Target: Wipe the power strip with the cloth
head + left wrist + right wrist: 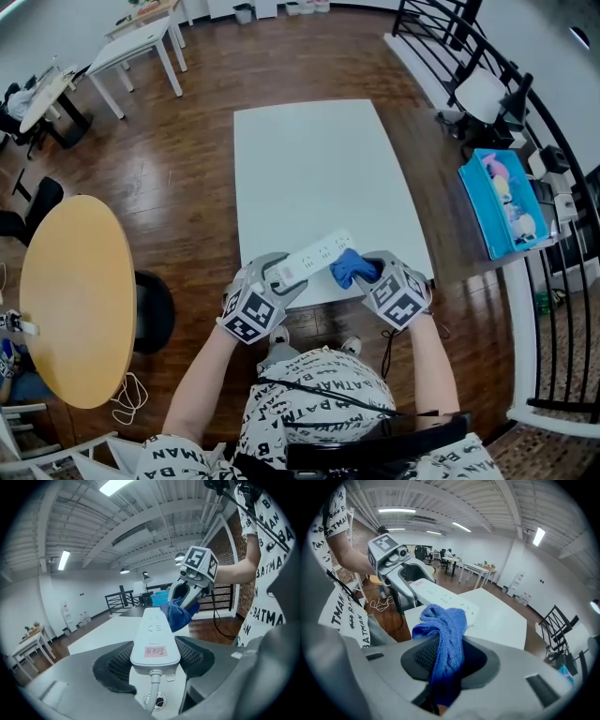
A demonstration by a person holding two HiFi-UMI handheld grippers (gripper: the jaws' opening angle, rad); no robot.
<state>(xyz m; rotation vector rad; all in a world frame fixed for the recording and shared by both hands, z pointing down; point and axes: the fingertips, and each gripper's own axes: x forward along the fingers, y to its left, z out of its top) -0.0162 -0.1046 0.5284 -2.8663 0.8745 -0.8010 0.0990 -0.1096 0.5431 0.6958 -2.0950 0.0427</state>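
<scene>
L claw (154, 652) clamps power strip (153, 632) at cord end, R claw (443, 657) pinches blue cloth (444, 620) hiding pt of strip's far side.

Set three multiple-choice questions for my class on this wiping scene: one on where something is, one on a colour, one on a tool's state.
1. Where is the power strip?
A. In a drawer.
B. On a shelf.
C. In the left tool, over the white table.

2. What colour is the cloth?
A. Blue.
B. Red.
C. Yellow.

3. What is the state of the right tool?
A. Open and empty.
B. Shut on the cloth.
C. Shut on a cup.

Answers:
1. C, as the left gripper view shows its jaws clamping the strip's end.
2. A, as both gripper views show blue fabric.
3. B, as the right gripper view shows the cloth pinched between its jaws.
</scene>
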